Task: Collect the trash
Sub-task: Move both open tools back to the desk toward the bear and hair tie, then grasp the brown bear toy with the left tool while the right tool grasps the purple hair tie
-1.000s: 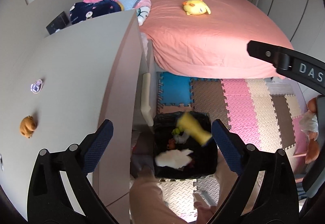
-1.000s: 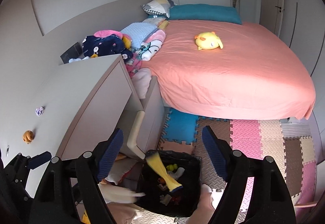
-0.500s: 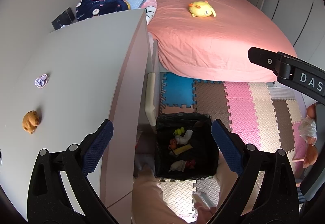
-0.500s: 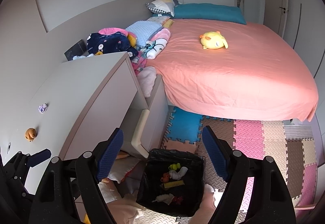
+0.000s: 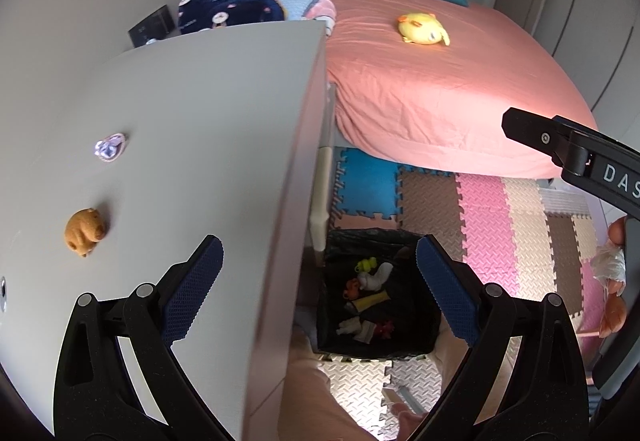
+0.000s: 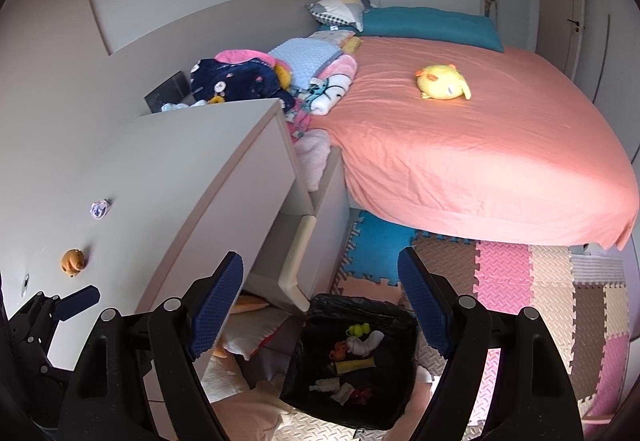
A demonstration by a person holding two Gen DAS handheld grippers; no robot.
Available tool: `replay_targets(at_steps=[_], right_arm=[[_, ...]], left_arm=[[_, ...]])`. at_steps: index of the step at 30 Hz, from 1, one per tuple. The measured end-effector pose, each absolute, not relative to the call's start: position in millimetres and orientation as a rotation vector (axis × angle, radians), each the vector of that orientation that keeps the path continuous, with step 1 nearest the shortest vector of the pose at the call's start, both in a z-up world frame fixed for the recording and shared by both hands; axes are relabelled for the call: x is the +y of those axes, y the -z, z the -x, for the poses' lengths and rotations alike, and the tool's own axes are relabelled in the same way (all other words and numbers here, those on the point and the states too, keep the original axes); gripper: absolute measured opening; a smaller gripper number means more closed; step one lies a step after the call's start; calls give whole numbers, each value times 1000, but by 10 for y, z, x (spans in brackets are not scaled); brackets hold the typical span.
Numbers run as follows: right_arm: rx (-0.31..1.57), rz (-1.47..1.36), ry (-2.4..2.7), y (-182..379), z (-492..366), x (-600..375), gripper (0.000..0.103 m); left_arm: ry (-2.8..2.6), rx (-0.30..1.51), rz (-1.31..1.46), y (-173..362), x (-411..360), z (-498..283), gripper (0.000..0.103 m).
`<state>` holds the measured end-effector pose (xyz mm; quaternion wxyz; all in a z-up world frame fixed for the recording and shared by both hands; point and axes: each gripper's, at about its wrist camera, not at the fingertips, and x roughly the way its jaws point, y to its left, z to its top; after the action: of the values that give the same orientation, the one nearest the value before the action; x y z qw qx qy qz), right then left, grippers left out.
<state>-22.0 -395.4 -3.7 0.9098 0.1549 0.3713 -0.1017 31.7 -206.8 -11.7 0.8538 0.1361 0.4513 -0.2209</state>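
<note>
A black-lined trash bin point(image 5: 416, 337) stands on the floor beside the grey desk point(image 5: 200, 145); it also shows in the right wrist view point(image 6: 396, 401). Several scraps lie in it, among them a yellow tube point(image 5: 370, 300) and white paper point(image 6: 363, 343). My left gripper point(image 5: 318, 291) is open and empty, high above the desk edge and bin. My right gripper point(image 6: 320, 301) is open and empty, above the bin. On the desk lie a small orange toy point(image 5: 84, 231) and a purple wrapper-like piece point(image 5: 109, 147).
A bed with a pink sheet point(image 6: 480, 145) and a yellow plush point(image 6: 442, 83) fills the right. Folded clothes point(image 6: 240, 77) are piled by the desk's far end. Coloured foam mats point(image 5: 500, 209) cover the floor. The right gripper's body point(image 5: 580, 165) crosses the left view.
A yellow tube and a white paper were falling above the bin a second ago; now they lie in it. Both grippers rose and shifted slightly, staying open.
</note>
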Motion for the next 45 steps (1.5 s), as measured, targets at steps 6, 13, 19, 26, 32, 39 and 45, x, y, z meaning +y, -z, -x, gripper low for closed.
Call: replay_targets(at_steps=[6,13,19,26,32,39,45], right_arm=[[772,-299,175,21,71,-3768,80],[778,-263,123,-5,-97,-3492,80],[781,-231,68,-31,-250,-3200,80],[792,-184,-3,-42,-412,-2843,80],[807,-149,-39,-30,-499,-2659,80],[820,-137,-57,-7,-643,-2550,80],[836,-127,-72,33,-774,-2461,80]], left_arm=[[417,938,-259,78,-1825,-406,94],[347,940,-220,61,-1519,-477,94],[286,940,-193,50,-1203,-534,94],[211,912,-159,37,-844,-620,94],[173,927,-137,87,-613,-773,67],[162,963,-89,172,-448,-965,55],[155,976,-97,246,-418,-1087,54]])
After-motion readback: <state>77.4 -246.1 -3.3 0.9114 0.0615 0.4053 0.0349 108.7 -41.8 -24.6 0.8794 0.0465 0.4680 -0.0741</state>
